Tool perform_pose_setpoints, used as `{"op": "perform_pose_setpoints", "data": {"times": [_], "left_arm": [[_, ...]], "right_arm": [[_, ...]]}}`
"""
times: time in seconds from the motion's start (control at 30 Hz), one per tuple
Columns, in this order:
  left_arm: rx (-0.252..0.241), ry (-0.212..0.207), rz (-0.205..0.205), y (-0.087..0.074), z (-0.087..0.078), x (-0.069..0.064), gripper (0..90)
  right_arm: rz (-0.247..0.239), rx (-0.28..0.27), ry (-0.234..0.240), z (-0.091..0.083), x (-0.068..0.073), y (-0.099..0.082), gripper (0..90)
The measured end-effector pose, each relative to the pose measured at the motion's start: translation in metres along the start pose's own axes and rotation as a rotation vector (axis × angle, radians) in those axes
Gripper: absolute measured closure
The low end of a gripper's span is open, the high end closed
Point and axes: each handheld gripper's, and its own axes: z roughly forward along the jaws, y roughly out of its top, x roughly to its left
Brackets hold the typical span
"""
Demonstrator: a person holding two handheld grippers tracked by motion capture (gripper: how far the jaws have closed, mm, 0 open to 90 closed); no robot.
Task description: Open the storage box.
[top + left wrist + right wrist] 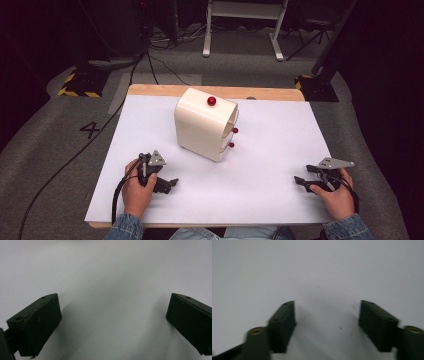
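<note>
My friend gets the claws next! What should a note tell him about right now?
Left claw: open, nothing in it, low over the white table sheet, near the front left.
Right claw: open, nothing in it, near the front right.
Cream cabinet: stands mid-table toward the back, one red knob on top, two red knobs on its right face.
Done: nothing visible yet; neither claw touches the cabinet.
Left: likely reach for a knob and work the cabinet.
</note>
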Motion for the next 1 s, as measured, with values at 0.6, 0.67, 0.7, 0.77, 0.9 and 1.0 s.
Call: {"op": "perform_pose_setpoints", "data": {"times": [0.6,0.67,0.7,0.77,0.9,1.0], "left_arm": [[0.000,0.001,0.000,0.000,0.000,0.000,0.0],[0.000,0.000,0.000,0.000,0.000,0.000,0.0],[0.000,0.000,0.000,0.000,0.000,0.000,0.0],[0.000,0.001,0.000,0.000,0.000,0.000,0.0],[0.002,0.002,0.005,0.000,0.000,0.000,0.0],[0.003,0.001,0.004,0.000,0.000,0.000,0.0]], "right_arm": [[-0.120,-0.152,0.172,-0.046,0.047,0.070,41.9],[-0.121,-0.171,0.181,-0.045,0.049,0.079,43.4],[-0.128,-0.174,0.180,-0.045,0.050,0.084,44.7],[-0.148,-0.173,0.184,-0.043,0.053,0.093,46.9],[-0.175,-0.181,0.207,-0.033,0.058,0.107,47.2],[-0.179,-0.182,0.225,-0.023,0.060,0.116,47.1]]}}
